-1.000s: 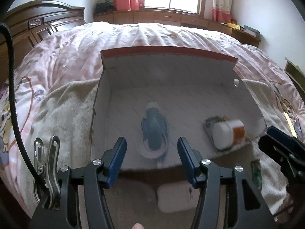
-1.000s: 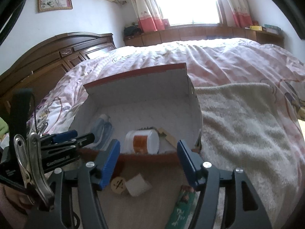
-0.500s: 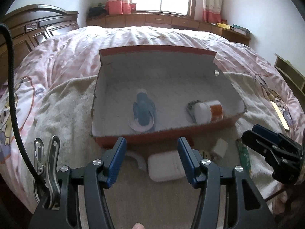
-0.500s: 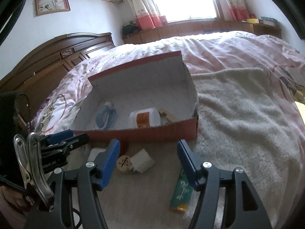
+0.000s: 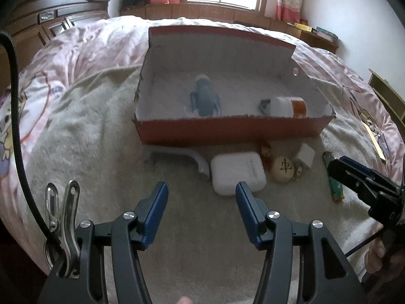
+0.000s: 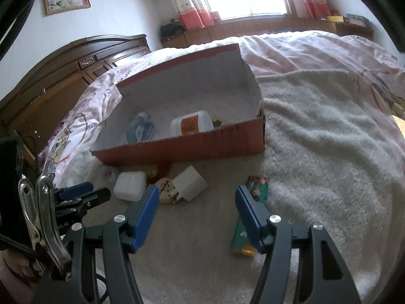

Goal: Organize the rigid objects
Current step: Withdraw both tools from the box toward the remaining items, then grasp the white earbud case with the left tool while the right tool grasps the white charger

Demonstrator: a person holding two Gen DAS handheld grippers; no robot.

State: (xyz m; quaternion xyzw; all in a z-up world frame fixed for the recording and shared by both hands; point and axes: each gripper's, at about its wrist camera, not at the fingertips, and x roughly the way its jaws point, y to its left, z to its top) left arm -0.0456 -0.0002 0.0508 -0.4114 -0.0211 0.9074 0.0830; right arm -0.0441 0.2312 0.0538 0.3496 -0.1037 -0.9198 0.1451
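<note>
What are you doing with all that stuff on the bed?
A person is tidying small things into a red box on the bed. A blue toy and a white jar already lie inside. A white case, a round wooden piece, a white plug and a green pack lie on the blanket in front of it. The left gripper and right gripper are both open and empty.
</note>
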